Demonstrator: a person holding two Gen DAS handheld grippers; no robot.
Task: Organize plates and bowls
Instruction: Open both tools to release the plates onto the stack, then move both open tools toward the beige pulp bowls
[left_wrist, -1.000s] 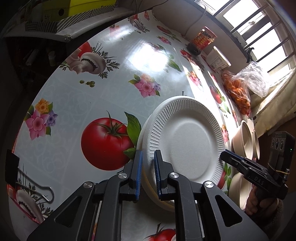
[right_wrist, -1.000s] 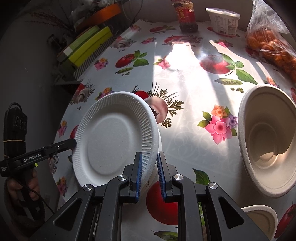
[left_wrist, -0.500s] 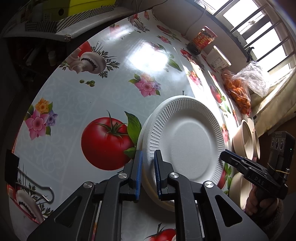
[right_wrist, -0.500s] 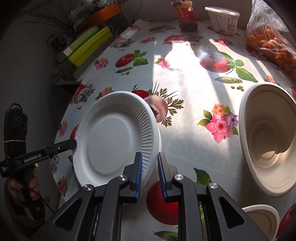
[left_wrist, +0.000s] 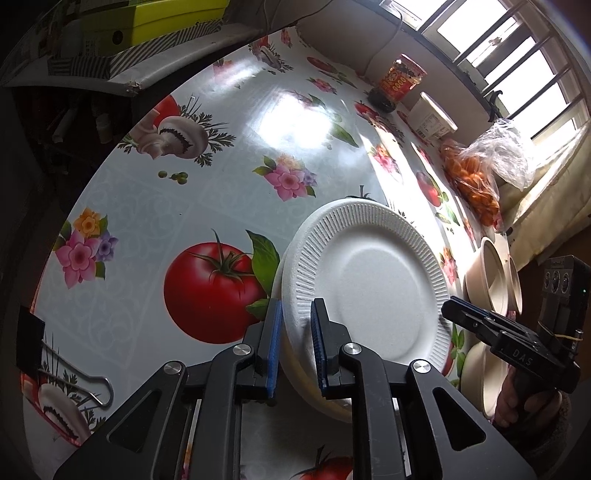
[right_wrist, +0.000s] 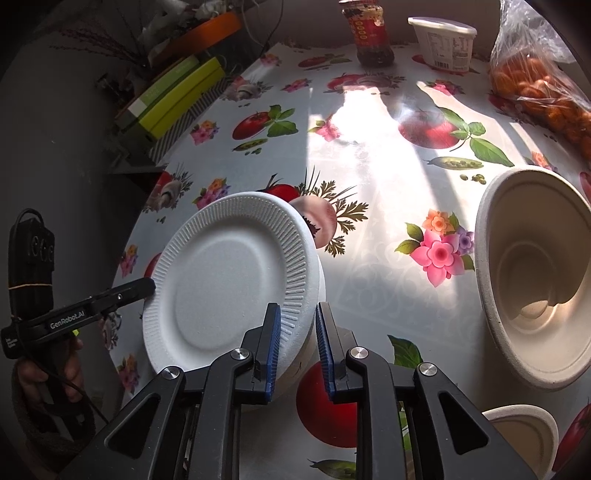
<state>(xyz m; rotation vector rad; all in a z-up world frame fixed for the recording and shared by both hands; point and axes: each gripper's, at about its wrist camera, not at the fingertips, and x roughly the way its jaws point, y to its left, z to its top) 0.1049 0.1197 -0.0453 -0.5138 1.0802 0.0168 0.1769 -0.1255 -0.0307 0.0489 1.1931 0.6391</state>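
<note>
Opening both tools (left_wrist: 297, 343) (right_wrist: 297, 347) round rim of 1 white plate (left_wrist: 373, 291) | 3 beige bowls (right_wrist: 532, 273) nearby

Counts on the table

One white plate (right_wrist: 229, 280), two tan bowls (right_wrist: 535, 277) (right_wrist: 528, 439), one jar (right_wrist: 369, 33), one tub (right_wrist: 445, 46), two grippers (left_wrist: 297, 347) (right_wrist: 297, 347).

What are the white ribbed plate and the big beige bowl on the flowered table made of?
White ribbed round plate: looks like foam, judging by its matte, finely grainy surface and thick soft rim with pressed ridges; moulded paper is possible. Large beige oval bowl: seems to be moulded pulp fibre, with a dull, slightly rough, off-white finish, a thick rolled rim and no gloss even in sunlight.
</note>
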